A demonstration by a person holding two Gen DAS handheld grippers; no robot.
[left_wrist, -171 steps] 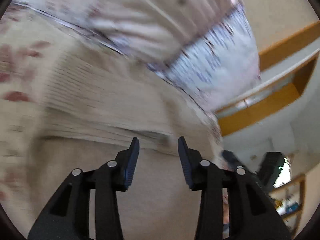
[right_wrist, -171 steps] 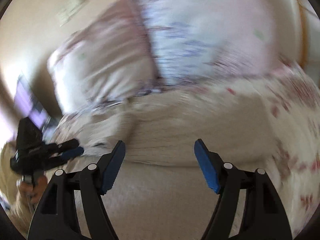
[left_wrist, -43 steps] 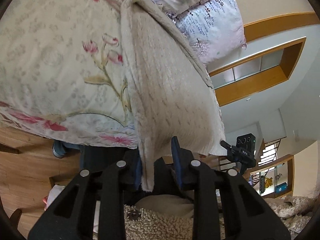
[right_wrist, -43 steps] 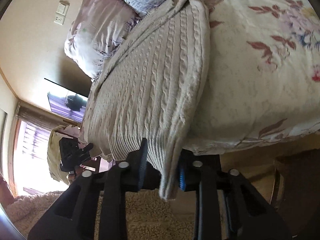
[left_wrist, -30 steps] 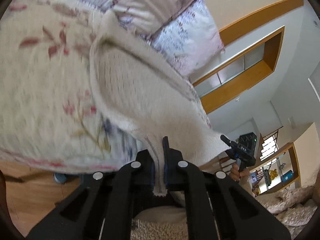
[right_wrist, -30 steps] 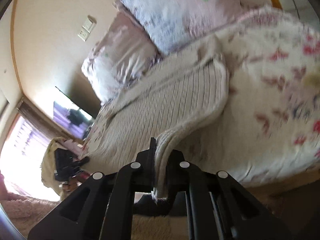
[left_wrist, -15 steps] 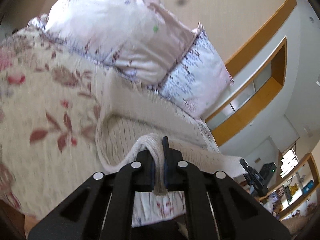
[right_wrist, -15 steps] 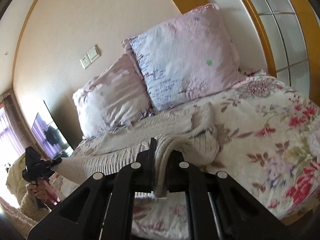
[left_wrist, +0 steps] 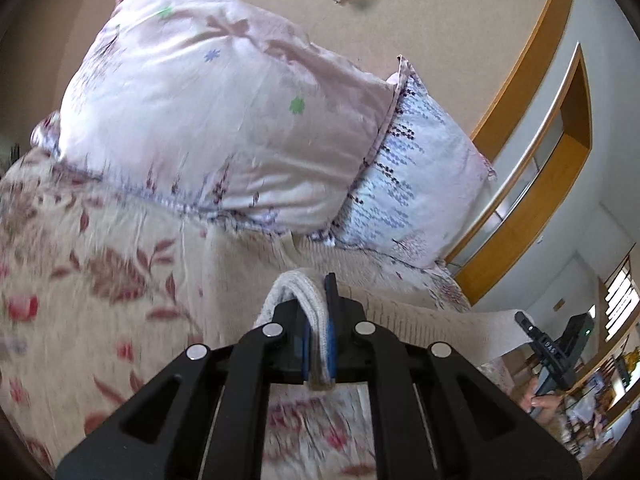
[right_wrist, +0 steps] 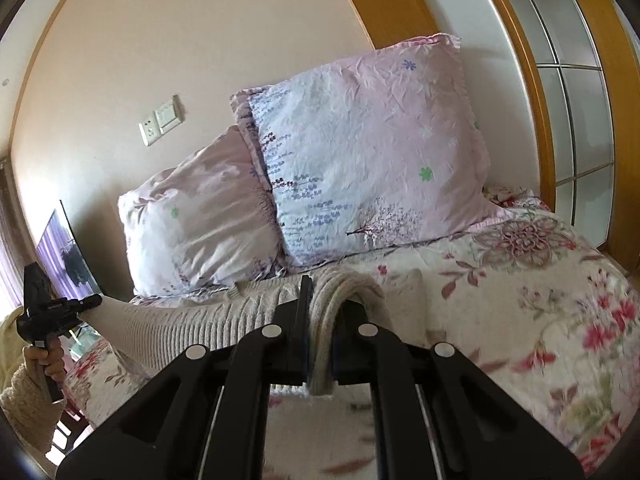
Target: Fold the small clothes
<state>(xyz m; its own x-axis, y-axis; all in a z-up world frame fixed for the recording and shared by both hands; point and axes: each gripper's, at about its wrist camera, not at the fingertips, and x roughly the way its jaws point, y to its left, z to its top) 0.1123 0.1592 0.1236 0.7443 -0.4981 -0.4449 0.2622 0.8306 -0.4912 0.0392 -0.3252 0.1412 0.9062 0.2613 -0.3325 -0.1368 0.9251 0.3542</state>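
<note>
Jaws clamped on cream sweater (left_wrist: 316,312), two pillows (right_wrist: 360,152) behind, floral bedspread (right_wrist: 540,300)

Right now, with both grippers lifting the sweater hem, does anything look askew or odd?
Nothing stands out. The left gripper and right gripper each pinch a corner of the cream knit sweater, which spans evenly between them over the floral bedspread.

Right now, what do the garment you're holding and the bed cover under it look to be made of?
Cream sweater: a chunky knit, probably wool or acrylic; raised ribs and cable rows show, matte and soft. It bunches thickly where each hand-held gripper pinches its edge. Floral bed cover: thin woven fabric, likely cotton, matte with printed flowers and fine creases.
</note>
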